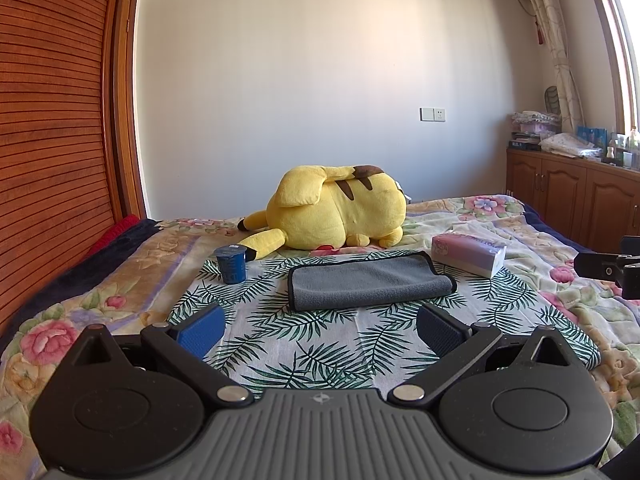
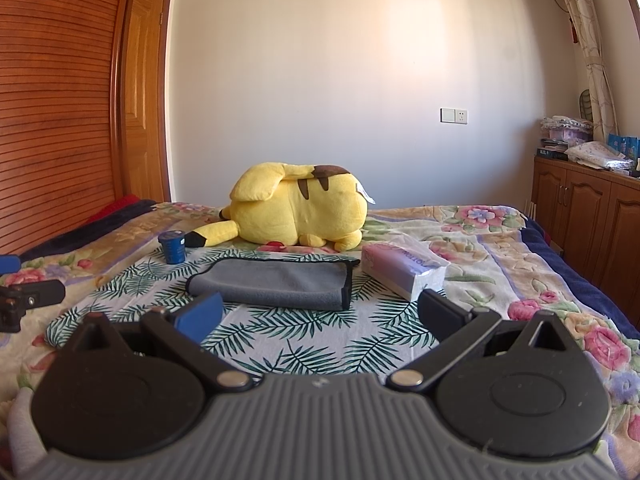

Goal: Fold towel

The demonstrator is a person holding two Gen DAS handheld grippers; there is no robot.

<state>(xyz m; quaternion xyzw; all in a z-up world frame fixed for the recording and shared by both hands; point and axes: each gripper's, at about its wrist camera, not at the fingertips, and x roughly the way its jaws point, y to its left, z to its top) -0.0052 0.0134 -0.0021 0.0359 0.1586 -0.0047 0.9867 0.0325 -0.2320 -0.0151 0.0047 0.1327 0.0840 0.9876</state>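
Bed w/ floral quilt [image 1: 52,312] and leaf-print cloth [image 1: 304,344]: nearest, left claw [image 1: 320,326] and right claw [image 2: 320,312] both spread wide, holding nothing. Grey towel [image 1: 368,282] lies folded on the cloth just ahead, blue cup [image 1: 231,264] left, tissue pack [image 1: 468,258] right, yellow plush [image 1: 336,212] behind. Risk: a pinch prob grabs the cloth too, or a sweep knocks the cup.
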